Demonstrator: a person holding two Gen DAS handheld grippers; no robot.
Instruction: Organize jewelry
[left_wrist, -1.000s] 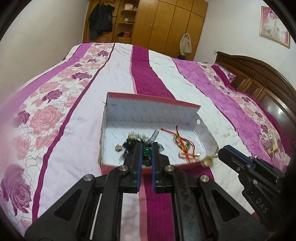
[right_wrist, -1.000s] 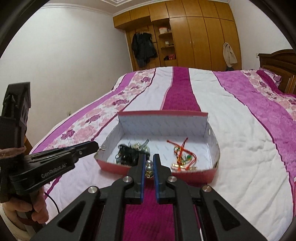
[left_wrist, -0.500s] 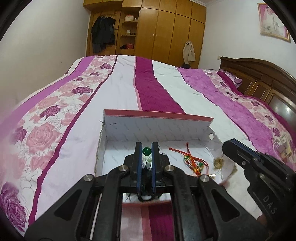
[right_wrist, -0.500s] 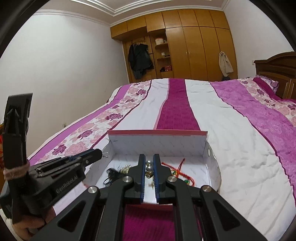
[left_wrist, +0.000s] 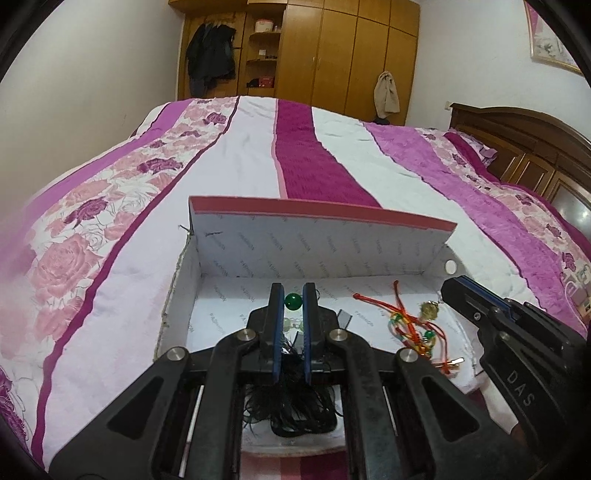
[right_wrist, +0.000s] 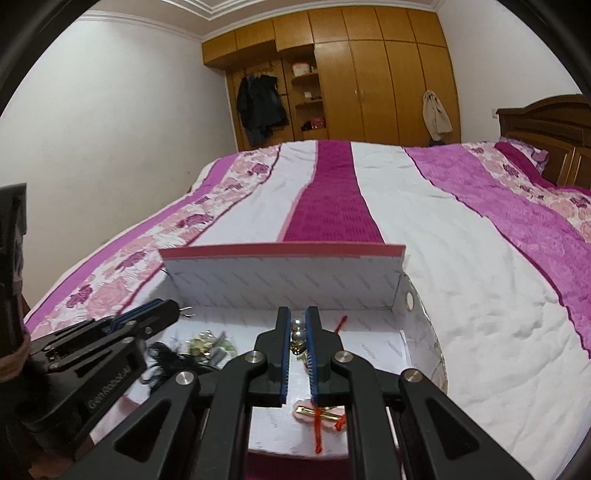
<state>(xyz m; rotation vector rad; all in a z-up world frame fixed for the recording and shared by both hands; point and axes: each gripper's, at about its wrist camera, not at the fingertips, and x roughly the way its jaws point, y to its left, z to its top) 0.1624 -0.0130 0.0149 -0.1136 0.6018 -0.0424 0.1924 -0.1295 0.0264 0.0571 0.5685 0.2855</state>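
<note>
Over the white-lined shoe box (left_wrist: 321, 243) on the striped bed (left_wrist: 243, 173), we hold our left tool (left_wrist: 293, 295) closed on a beaded piece with a green bead (left_wrist: 294, 301), black tassel threads (left_wrist: 291, 406) hanging beneath. Rightward, red cords (left_wrist: 402, 325) lie on the box floor. Our right tool (right_wrist: 298, 318) pinches silver beads (right_wrist: 297, 330), nearly shut.
</note>
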